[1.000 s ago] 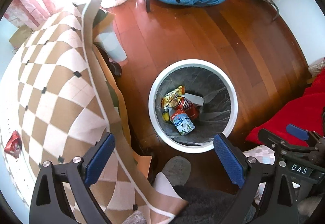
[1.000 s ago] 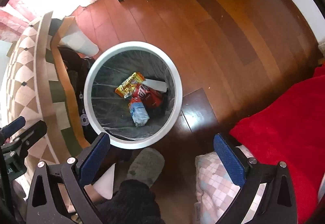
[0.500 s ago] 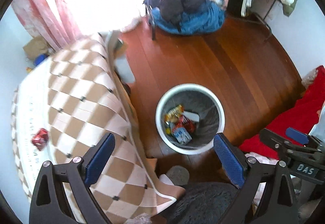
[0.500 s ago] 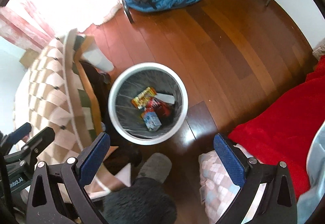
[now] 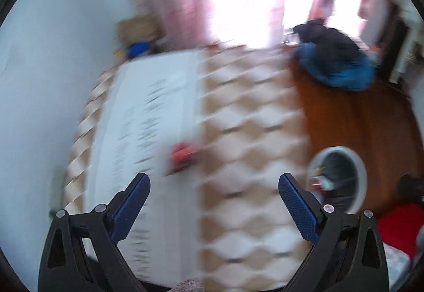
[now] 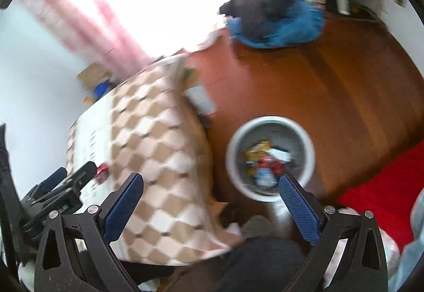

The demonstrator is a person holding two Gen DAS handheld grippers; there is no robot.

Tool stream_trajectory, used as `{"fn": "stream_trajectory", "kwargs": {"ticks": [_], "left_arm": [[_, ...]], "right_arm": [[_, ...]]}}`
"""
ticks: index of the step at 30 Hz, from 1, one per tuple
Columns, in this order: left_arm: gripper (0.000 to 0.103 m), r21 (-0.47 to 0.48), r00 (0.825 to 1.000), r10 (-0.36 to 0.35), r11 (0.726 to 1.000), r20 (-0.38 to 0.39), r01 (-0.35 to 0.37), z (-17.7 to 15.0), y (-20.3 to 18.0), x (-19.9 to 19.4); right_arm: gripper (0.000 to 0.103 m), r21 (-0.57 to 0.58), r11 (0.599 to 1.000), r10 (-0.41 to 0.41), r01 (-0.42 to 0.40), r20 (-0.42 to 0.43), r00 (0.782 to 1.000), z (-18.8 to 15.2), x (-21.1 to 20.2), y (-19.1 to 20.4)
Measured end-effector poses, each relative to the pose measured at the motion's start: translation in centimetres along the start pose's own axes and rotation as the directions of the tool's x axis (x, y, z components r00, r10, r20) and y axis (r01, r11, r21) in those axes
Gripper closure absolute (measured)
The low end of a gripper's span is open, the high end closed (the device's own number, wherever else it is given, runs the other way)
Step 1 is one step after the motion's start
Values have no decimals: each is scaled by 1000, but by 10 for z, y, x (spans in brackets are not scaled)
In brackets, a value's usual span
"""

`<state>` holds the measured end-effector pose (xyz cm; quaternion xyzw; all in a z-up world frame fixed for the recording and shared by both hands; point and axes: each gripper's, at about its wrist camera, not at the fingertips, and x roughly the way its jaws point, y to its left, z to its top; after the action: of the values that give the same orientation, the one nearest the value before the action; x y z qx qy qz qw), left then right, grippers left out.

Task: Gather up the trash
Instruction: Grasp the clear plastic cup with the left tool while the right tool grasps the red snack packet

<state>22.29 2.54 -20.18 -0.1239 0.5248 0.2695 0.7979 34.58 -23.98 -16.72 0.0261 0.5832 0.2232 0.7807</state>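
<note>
Left wrist view: blurred. Left claw (image 5: 213,195) spread wide, empty, above a surface (image 5: 251,133) under a checked cloth. Red wrapper (image 5: 182,157) lying on the surface just ahead of the claw, a little toward its left finger, not touching either finger. White bin (image 5: 360,175) on the wooden floor (image 5: 357,120) beyond the right finger, to the right of the surface, with scraps inside; too smeared to tell them apart. Blue heap of clothes (image 5: 341,72) far ahead and right.

Right wrist view: also blurred. Right claw (image 6: 210,195) spread wide, empty. Bin (image 6: 233,143) ahead near the right finger, standing on the floor (image 6: 344,85) beside the surface (image 6: 159,146), holding yellow, red and pale trash (image 6: 262,162). Wrapper (image 6: 102,171) on the surface just past the left finger, to its left. Left claw (image 6: 69,178) seen off to the left, beside the wrapper, fingers apart. Red cloth (image 6: 384,191) at right of the claw. Clothes (image 6: 278,19) far ahead.
</note>
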Motion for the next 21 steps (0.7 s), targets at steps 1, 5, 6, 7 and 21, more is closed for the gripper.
{"fn": "stream_trajectory", "kwargs": {"ticks": [1,5,6,7,21], "left_arm": [[4,-27,999,31,999,-28,-32,-7,24,13],[4,-127,982,119,982,-145,-138,-36,106,70],[4,-140,979,127,979,-162,-150,-42,119,79],[4,-152,975,134,975,-179,-162,-47,130,89],[4,-190,958,139,963,-252,-189,-50,197,149]], "right_arm": [[0,-25,1000,14,-15,-22,1000,0,13,21],[0,-106,989,94,-108,-125,988,-9,78,111],[0,-116,986,105,-122,-141,984,-13,88,124],[0,-137,981,116,-140,-173,978,-17,109,148],[54,-228,963,64,-141,-312,948,-38,270,283]]}}
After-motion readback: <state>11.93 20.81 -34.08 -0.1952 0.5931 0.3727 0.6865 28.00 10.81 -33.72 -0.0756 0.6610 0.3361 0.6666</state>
